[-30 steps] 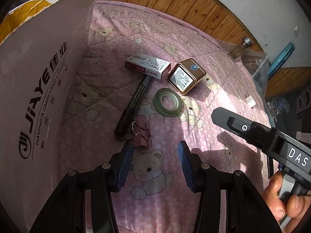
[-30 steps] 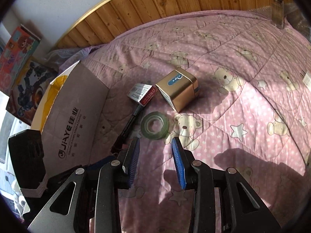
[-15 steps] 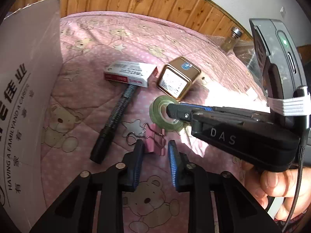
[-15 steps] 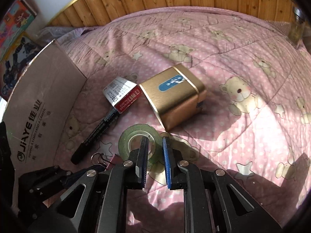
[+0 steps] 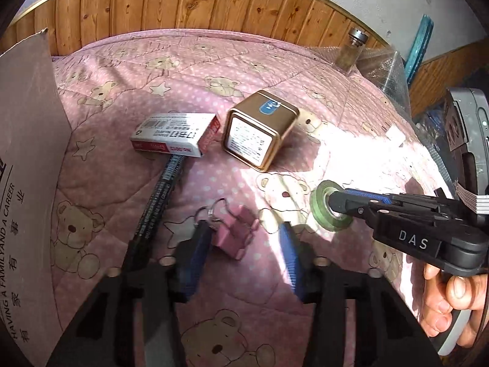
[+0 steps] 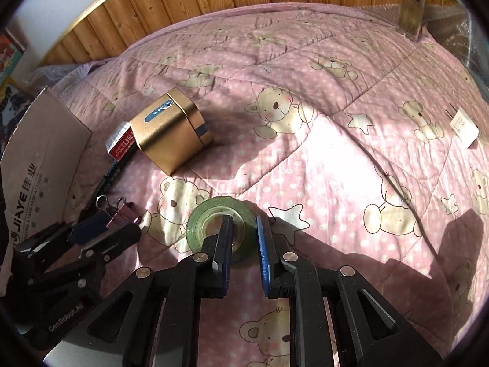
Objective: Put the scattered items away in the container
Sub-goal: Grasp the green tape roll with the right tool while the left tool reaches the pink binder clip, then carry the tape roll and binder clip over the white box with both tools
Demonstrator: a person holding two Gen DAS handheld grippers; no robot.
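Right gripper is straddling the wall of the green tape roll: one finger inside the core, the other outside, jaws close but whether they are pinching cannot be told. Roll is lying flat on the pink quilt. Left gripper is standing spread wide, the pink binder clip lying between its fingers, nearer the left one. Cardboard box is standing at far left.

Sunlit pink quilt, wooden wall panelling
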